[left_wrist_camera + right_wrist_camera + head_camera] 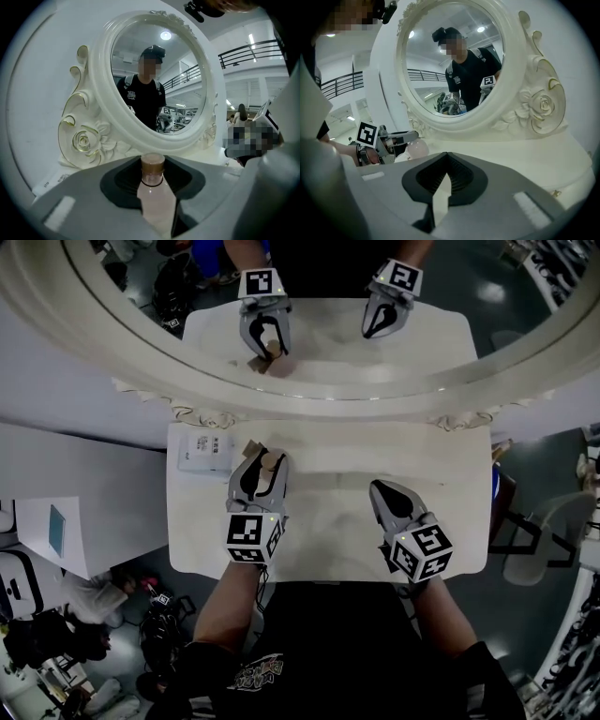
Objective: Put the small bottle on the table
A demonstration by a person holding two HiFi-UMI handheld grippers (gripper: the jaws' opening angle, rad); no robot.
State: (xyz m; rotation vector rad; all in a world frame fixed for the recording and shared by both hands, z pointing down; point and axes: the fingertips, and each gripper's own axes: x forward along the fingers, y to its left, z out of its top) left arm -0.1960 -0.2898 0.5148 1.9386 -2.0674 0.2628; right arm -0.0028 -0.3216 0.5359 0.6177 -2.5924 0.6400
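the left claw is clamped on the bottle, jaws pressed to either side of its pale body. the brown cap points forward along the jaws toward the mirror. the bottle hangs over the back left part of the worktop, close to the mirror's base and just beside a white box. no view shows whether its base touches the worktop yet. the right claw rests low over the right side with its jaws together and nothing between them, well apart from the bottle.

the step in hand looks like the set-down. since the cap leads and the base sits toward the claw's body, the bottle seems tilted, not upright. to do it well, turn the wrist so the base faces the worktop. then lower slowly until the base sits flat, and only then ease the jaws apart. opening while it leans would likely let the rounded body roll or tip toward the mirror. choose a bare spot a little forward of the carved base, and clear of the box, so the claw can back straight out without brushing the cap. the right claw has no part here and is best kept where it is.
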